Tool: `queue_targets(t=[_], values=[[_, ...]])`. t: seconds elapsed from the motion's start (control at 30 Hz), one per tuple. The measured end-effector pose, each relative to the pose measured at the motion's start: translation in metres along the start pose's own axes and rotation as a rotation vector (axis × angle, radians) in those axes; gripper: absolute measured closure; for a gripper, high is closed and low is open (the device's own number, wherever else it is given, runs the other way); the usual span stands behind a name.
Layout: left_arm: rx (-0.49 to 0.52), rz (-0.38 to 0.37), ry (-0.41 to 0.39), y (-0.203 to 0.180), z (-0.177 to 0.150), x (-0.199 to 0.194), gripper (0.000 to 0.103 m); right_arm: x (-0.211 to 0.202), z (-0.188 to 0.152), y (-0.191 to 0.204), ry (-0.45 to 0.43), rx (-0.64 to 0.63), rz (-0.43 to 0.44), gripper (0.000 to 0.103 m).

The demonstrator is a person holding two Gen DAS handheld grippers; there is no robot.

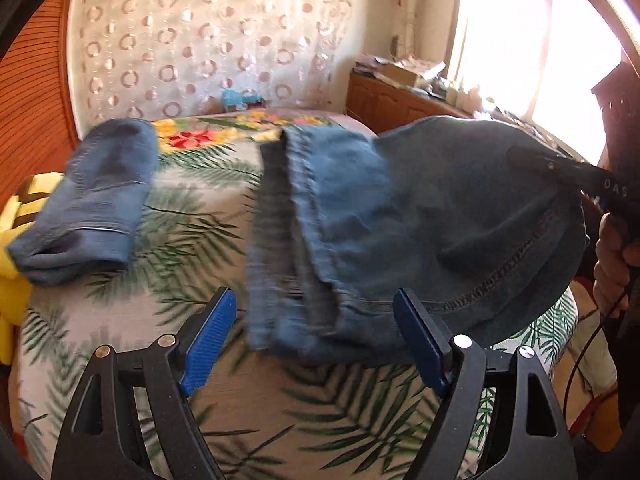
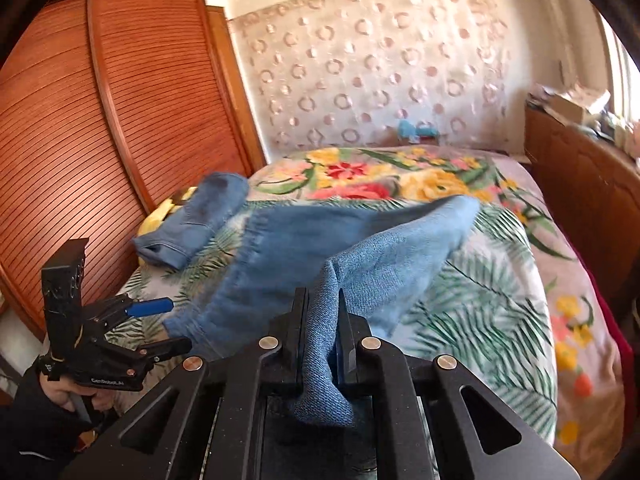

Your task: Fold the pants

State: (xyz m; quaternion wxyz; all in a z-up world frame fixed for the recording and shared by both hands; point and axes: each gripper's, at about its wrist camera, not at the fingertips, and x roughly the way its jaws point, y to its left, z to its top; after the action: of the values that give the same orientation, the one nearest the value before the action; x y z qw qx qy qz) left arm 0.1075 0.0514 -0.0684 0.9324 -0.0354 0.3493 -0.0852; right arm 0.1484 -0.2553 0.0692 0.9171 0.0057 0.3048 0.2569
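A pair of blue denim pants (image 1: 400,208) lies across the floral bedspread (image 1: 192,236), its right part lifted off the bed. My right gripper (image 2: 322,312) is shut on a pinched fold of that denim (image 2: 320,236); in the left wrist view the right gripper (image 1: 532,158) shows at the right with the cloth hanging from it. My left gripper (image 1: 316,300) stands open just before the near end of the pants, its blue pads (image 1: 208,336) wide apart and not pressing the cloth. The left gripper (image 2: 168,326) also shows at the lower left of the right wrist view, held by a hand.
A second folded blue garment (image 1: 92,200) lies at the bed's left side on something yellow (image 1: 12,264). A slatted wooden wardrobe (image 2: 100,120) stands left of the bed, a wooden cabinet (image 2: 580,184) with clutter on the right below a bright window (image 1: 540,60).
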Motion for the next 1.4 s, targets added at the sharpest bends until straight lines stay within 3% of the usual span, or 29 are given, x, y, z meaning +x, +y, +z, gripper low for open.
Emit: queue_targets(t=[0.23,0.5,0.8,0.93,1.2,1.4], values=[[-0.039,0.058,-0.055,0.030,0.000,-0.030,0.021,0.028,0.017,0.044,0.008,-0.077,0.073,0.093],[-0.080,0.099,-0.100,0.061,-0.006,-0.056,0.021,0.086,0.018,0.081,0.080,-0.118,0.150,0.093],[-0.104,0.118,-0.116,0.073,-0.007,-0.056,0.021,0.139,-0.006,0.091,0.202,-0.129,0.206,0.093],[-0.107,0.118,-0.120,0.073,-0.007,-0.058,0.021,0.147,-0.002,0.095,0.212,-0.166,0.181,0.093],[-0.097,0.116,-0.111,0.068,-0.004,-0.054,0.021,0.119,0.007,0.110,0.150,-0.226,0.133,0.067],[-0.112,0.098,-0.118,0.063,0.001,-0.046,0.021,0.102,0.012,0.109,0.090,-0.233,0.097,0.057]])
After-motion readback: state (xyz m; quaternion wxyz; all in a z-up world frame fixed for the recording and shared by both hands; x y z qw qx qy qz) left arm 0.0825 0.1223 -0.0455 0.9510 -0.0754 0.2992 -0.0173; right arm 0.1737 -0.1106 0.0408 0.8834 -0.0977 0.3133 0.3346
